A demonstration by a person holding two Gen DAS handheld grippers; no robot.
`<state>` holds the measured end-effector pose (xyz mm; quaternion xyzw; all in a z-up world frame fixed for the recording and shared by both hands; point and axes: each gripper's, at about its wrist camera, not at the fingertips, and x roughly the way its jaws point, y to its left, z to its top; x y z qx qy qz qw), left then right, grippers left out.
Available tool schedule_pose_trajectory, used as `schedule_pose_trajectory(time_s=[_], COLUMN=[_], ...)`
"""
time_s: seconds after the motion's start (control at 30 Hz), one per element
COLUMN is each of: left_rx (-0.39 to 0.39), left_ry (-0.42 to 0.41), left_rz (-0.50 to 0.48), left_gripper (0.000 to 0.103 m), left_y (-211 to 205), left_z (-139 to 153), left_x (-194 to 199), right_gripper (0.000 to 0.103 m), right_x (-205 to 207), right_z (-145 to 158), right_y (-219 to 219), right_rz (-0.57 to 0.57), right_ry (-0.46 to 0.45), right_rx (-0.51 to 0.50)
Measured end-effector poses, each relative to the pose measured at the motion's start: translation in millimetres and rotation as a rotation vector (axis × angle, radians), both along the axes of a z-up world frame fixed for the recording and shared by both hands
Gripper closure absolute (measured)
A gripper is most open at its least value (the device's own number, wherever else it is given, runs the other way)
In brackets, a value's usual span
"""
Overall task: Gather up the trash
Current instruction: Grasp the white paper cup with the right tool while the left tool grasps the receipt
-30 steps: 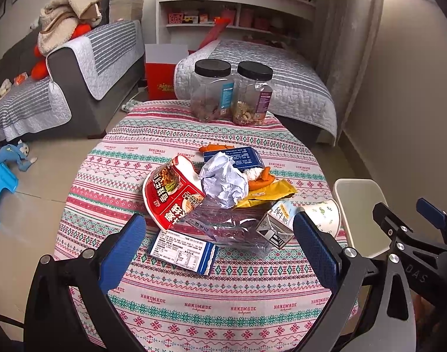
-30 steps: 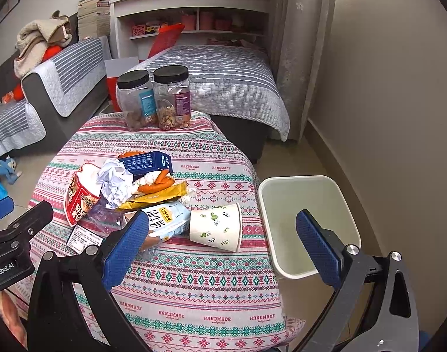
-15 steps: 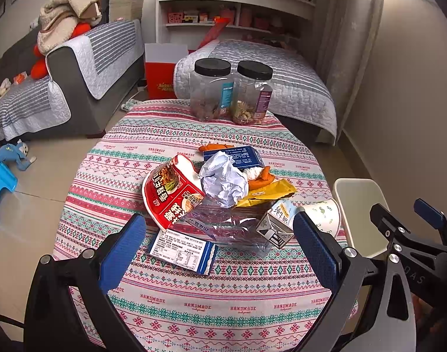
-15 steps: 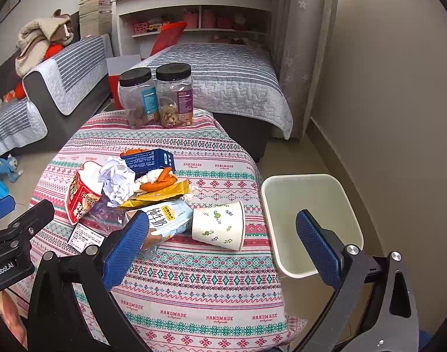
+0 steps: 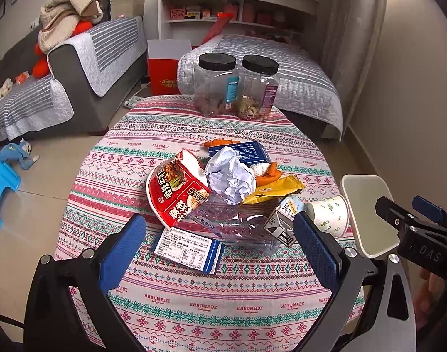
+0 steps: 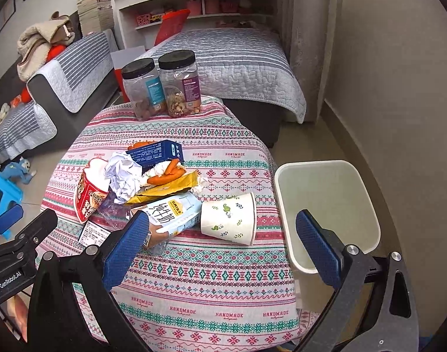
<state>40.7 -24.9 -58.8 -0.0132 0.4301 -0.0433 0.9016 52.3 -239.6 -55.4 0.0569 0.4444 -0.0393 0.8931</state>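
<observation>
A pile of trash lies on the round table (image 5: 194, 302): a red noodle cup (image 5: 176, 193), crumpled white paper (image 5: 229, 176), a blue box (image 5: 246, 152), a yellow wrapper (image 5: 270, 190), a clear plastic bag (image 5: 235, 223), a milk carton (image 6: 170, 214), a blue-and-white packet (image 5: 188, 245) and a paper cup (image 6: 229, 220) on its side. A white bin (image 6: 329, 205) stands on the floor right of the table. My left gripper (image 5: 220, 249) is open and empty, just short of the pile. My right gripper (image 6: 223, 249) is open and empty, near the paper cup.
Two black-lidded jars (image 5: 214, 85) (image 5: 260, 88) stand at the table's far edge. A grey sofa (image 5: 76, 67) is to the left, a bed (image 5: 270, 73) behind, a blue stool (image 5: 0, 182) and a toy (image 5: 16, 152) on the floor.
The right gripper has moved slightly forward toward the paper cup and bin. The left gripper has barely moved. Both stay open.
</observation>
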Motion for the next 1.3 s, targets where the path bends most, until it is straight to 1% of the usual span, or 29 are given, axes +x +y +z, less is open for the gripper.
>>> schedule_pose_trajectory(time_s=[0.07,0.23,0.33,0.4,0.47,0.53,0.63,0.73,0.83,0.9,0.97,1.03,1.07,1.1,1.13,1.17,1.2,1.23,1.27,1.3], left_rx=[0.004,0.026,0.012,-0.041,-0.128,-0.186,-0.226,-0.263,-0.268,-0.258,-0.297,-0.352,-0.375,-0.398,-0.416,-0.423,-0.427,-0.439,-0.453,-0.472], left_ry=[0.015,0.060,0.120,0.188,0.259,0.296,0.330,0.375,0.395,0.410,0.443,0.450,0.442,0.432,0.435,0.440,0.429,0.417,0.415,0.409], left_rz=[0.010,0.049,0.074,0.109,0.162,0.209,0.229,0.247,0.265,0.274,0.278,0.288,0.293,0.293,0.290,0.292,0.294,0.287,0.280,0.277], left_gripper=[0.006,0.006,0.006,0.006,0.006,0.006,0.006,0.006,0.006,0.006,0.006,0.006,0.011,0.024,0.030,0.040,0.052,0.060,0.075,0.080], left_y=[2.1,11.7,21.1,33.8,51.2,66.3,75.8,77.6,76.6,74.0,72.4,72.2,72.2,72.0,71.1,70.2,69.1,68.4,67.5,67.3], left_z=[-5.2,-24.6,-43.3,-58.8,-73.8,-84.1,-96.0,-111.8,-126.8,-136.7,-147.9,-156.2,-158.9,-161.5,-164.6,-166.7,-166.8,-166.2,-166.2,-165.3], left_x=[3.3,14.0,22.0,27.9,32.0,34.0,35.3,37.3,41.5,44.3,46.3,45.9,45.6,45.3,46.2,46.8,47.0,47.2,47.8,48.1], right_gripper=[0.007,0.007,0.007,0.007,0.007,0.007,0.007,0.007,0.007,0.007,0.010,0.023,0.027,0.032,0.039,0.043,0.052,0.061,0.066,0.072], right_x=[10.6,34.4,46.1,50.2,53.6,55.4,58.4,62.9,67.1,70.4,72.6,73.4,73.4,73.3,72.7,72.0,70.9,70.1,69.0,67.8], right_z=[-6.1,-26.8,-46.5,-60.3,-72.7,-85.4,-101.8,-109.8,-109.8,-109.7,-112.2,-116.2,-118.2,-119.4,-119.8,-119.6,-119.6,-119.7,-119.6,-119.4], right_y=[-10.4,-32.5,-43.9,-51.5,-58.5,-63.3,-64.1,-56.4,-47.1,-40.7,-35.9,-33.4,-32.5,-32.0,-31.7,-31.2,-30.9,-30.7,-30.2,-30.1], right_rz=[-0.006,-0.079,-0.119,-0.151,-0.170,-0.188,-0.193,-0.164,-0.127,-0.107,-0.093,-0.082,-0.079,-0.076,-0.073,-0.069,-0.064,-0.058,-0.055,-0.051], right_ry=[0.035,0.088,0.149,0.193,0.218,0.245,0.280,0.283,0.268,0.261,0.260,0.269,0.276,0.279,0.276,0.272,0.273,0.273,0.274,0.273], right_rx=[0.051,0.107,0.148,0.180,0.218,0.248,0.274,0.272,0.255,0.224,0.195,0.195,0.198,0.203,0.208,0.213,0.219,0.230,0.239,0.250])
